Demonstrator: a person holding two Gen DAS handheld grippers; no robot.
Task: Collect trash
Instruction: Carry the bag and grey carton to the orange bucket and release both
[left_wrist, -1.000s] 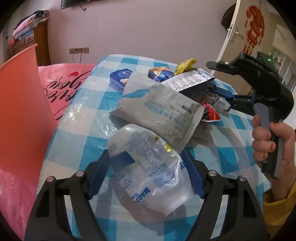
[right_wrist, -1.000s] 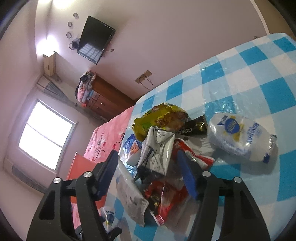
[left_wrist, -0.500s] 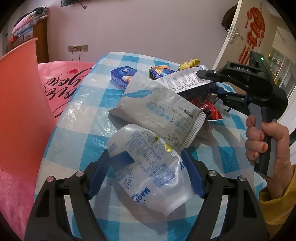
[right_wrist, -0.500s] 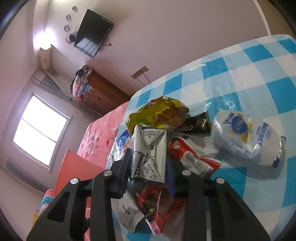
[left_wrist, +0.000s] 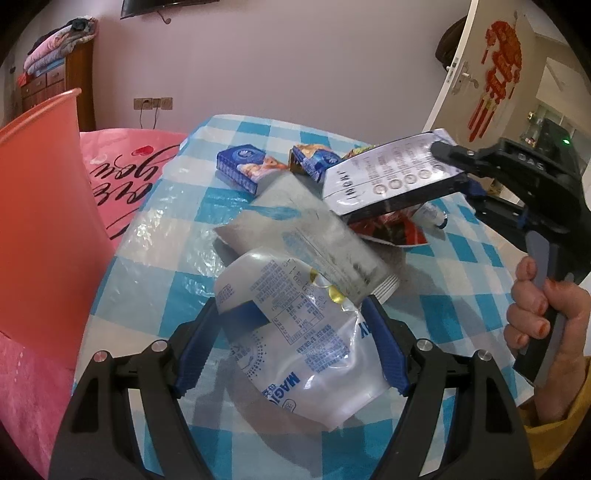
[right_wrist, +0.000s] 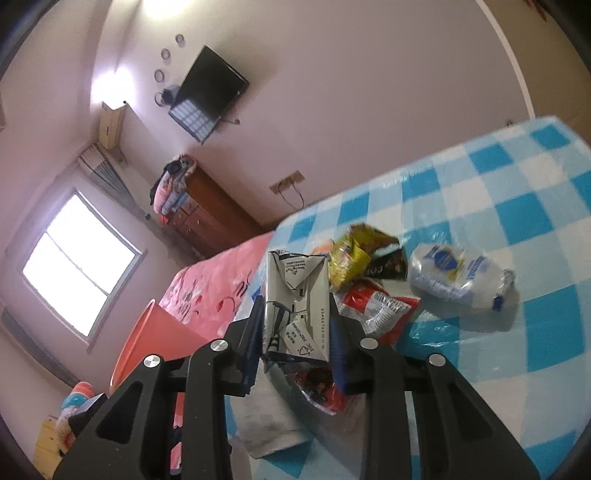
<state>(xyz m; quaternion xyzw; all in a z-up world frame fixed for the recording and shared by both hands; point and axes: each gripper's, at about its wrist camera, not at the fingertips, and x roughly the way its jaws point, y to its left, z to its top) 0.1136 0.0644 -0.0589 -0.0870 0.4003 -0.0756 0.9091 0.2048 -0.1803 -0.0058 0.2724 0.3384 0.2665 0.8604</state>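
Observation:
In the left wrist view my left gripper is shut on a clear printed plastic wrapper, which spans both blue pads and hangs just over the checked tablecloth. A grey snack bag lies against its far end. My right gripper, in a person's hand, has its jaws closing on a flattened white carton, pads pressing both sides. The carton hangs above the litter pile, with the right gripper at its right end.
An orange bin stands left of the table beside a pink bedspread. On the cloth lie a blue box, a red wrapper, a yellow wrapper and a white plastic bag. A door stands open at the right.
The right gripper's jaws closed onto the carton and carried it up off the pile, toward the left in its view. The left gripper and its wrapper stayed put.

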